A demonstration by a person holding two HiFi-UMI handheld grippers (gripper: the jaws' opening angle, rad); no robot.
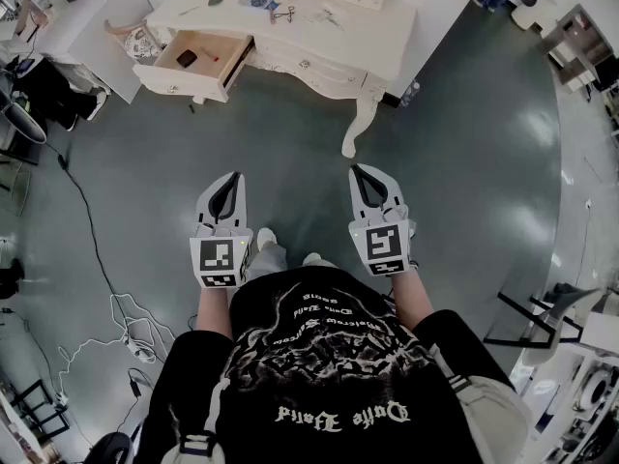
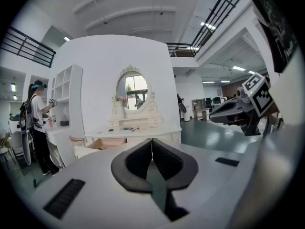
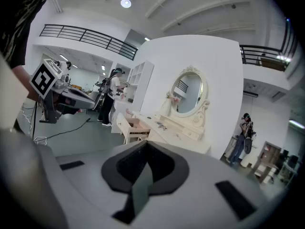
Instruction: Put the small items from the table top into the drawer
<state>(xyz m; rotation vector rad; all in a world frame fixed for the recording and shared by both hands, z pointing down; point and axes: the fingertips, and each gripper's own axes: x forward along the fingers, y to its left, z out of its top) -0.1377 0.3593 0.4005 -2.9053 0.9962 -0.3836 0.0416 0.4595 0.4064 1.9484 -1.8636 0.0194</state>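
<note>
Drawer (image 1: 201, 58) hangs open from the bench (image 1: 372, 27), well apart from the left hand-held gripper (image 1: 232, 177) and right hand-held gripper (image 1: 358, 170), held forward side by side, both closed, empty.

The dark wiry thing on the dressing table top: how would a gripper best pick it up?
Probably from straight above, jaws pinching across a thin part: the dark wiry thing lies flat on the table top. Finer detail is too small to tell.
</note>
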